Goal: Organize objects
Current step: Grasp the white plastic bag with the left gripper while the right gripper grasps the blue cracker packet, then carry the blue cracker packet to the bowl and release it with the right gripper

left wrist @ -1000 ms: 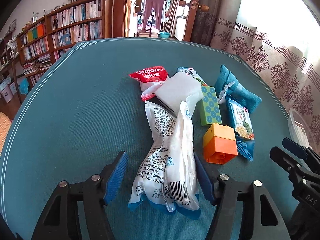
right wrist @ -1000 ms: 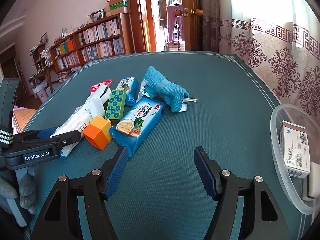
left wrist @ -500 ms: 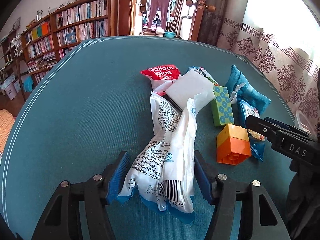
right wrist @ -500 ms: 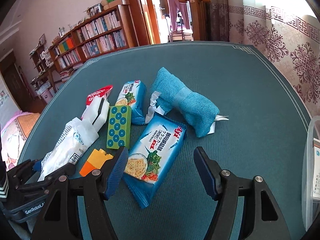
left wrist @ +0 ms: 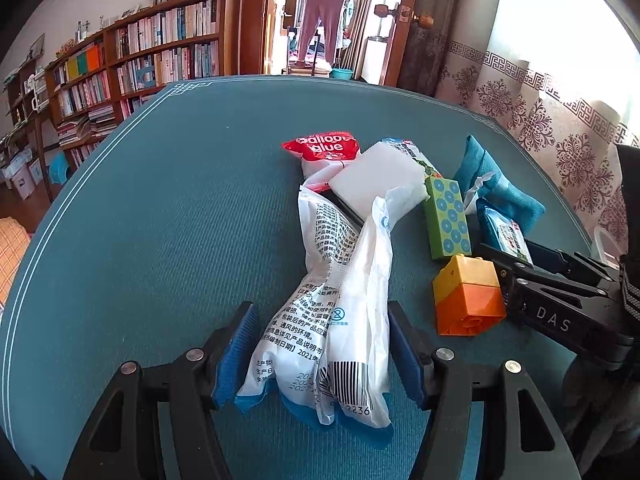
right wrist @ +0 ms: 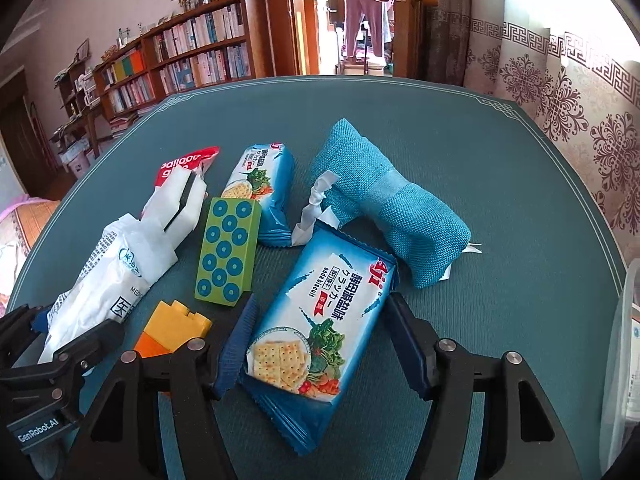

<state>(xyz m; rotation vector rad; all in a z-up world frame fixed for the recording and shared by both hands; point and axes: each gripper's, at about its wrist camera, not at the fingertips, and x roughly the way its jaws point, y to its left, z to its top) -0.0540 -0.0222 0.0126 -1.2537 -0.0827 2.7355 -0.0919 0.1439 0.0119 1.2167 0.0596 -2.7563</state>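
Both grippers gape, gripping nothing. The left gripper straddles the soft, crinkly white medical packet; the right gripper straddles the light, slippery soda-biscuit pack at six o'clock. Pinch mid-body, gently: crackers break.

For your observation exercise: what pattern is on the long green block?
Blue circles on the green block; clearest in the right wrist view.

Wooden bookshelves, an open doorway, perhaps sunlit patterned curtains.
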